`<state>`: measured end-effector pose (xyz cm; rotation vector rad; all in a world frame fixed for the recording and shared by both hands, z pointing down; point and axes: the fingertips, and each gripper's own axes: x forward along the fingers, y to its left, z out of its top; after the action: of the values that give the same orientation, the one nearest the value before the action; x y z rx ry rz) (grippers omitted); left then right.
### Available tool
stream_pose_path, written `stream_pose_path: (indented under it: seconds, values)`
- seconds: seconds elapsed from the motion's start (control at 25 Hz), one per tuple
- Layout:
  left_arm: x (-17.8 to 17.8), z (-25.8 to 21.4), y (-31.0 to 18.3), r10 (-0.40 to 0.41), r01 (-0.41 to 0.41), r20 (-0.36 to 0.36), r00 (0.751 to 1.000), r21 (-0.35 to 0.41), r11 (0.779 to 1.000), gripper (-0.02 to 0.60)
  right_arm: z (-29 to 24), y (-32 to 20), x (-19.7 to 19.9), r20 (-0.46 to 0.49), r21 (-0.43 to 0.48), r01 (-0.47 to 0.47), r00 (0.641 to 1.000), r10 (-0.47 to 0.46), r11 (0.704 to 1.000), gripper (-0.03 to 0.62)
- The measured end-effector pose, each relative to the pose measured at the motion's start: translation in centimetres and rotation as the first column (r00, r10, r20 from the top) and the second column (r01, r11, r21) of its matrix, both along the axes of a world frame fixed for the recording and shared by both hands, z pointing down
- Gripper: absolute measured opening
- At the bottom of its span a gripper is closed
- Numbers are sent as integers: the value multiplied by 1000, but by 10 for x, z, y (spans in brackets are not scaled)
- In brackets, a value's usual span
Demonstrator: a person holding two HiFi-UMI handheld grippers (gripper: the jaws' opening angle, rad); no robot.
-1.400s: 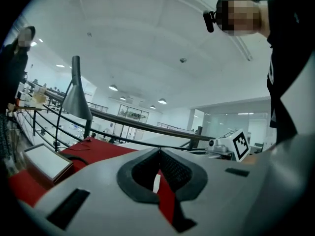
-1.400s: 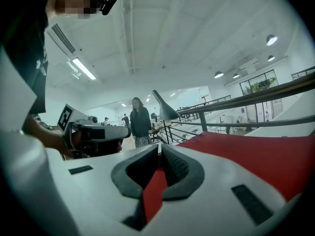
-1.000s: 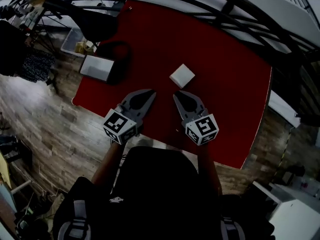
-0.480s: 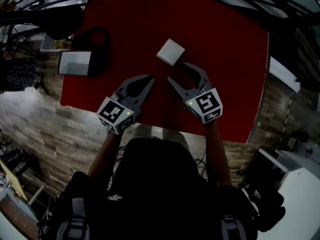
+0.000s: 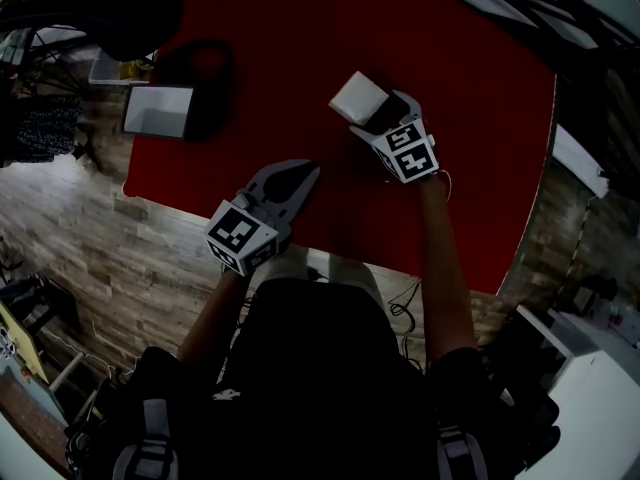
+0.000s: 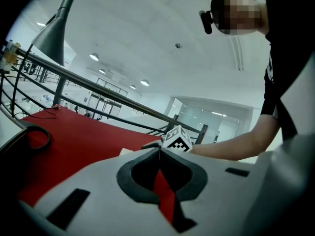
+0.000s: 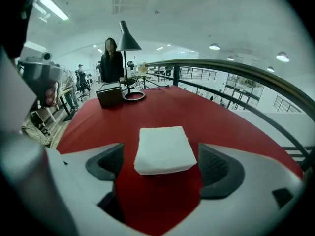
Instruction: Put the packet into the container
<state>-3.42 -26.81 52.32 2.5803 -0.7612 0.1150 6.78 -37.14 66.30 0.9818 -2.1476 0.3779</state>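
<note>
A white square packet (image 5: 358, 97) lies flat on the red table (image 5: 470, 118). My right gripper (image 5: 374, 117) reaches up to it. In the right gripper view the packet (image 7: 164, 149) sits between the jaws of my right gripper (image 7: 162, 155), which are opening, with a gap on both sides of it. The container (image 5: 158, 112), an open box, stands at the table's left edge and shows dark (image 7: 109, 94) in the right gripper view. My left gripper (image 5: 306, 172) hovers near the front edge, shut and empty (image 6: 158, 149).
A black desk lamp (image 7: 128, 42) with a ring base (image 5: 203, 66) stands beside the container. A person (image 7: 112, 59) stands beyond the table's far end. A railing (image 7: 231, 77) runs along the right side. Wooden floor (image 5: 90, 238) surrounds the table.
My right gripper has moved forward to the packet and its jaws have gone from shut to wide apart around it. The left gripper has stayed shut near the front edge.
</note>
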Motion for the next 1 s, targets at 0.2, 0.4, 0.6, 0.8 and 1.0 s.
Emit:
stream_pose_path:
  seconds: [0.2,0.4,0.6,0.8,1.0]
  values:
    - [-2,-7,0,-2,2,-6,1000,13,1000,9,23,-9,5,-62,-16,15,998,-16,1000,448]
    - [-8,-10,6,-14,14,-2,1000,3,1000,9,27,-8,-2,-70,-44,18,997,-21,999,448]
    - [-9,-15,4,-26,26,-30,999,-3,1000,9,33,-17,-2,-117,-42,41,992,-46,998,448]
    - [-3,-15,4,-24,24,-31,999,3,1000,9,34,-16,-2,-178,-48,86,980,-93,995,448]
    - [1,-20,11,-27,27,-30,999,10,1000,9,24,-9,1,-176,-17,83,981,-85,996,422]
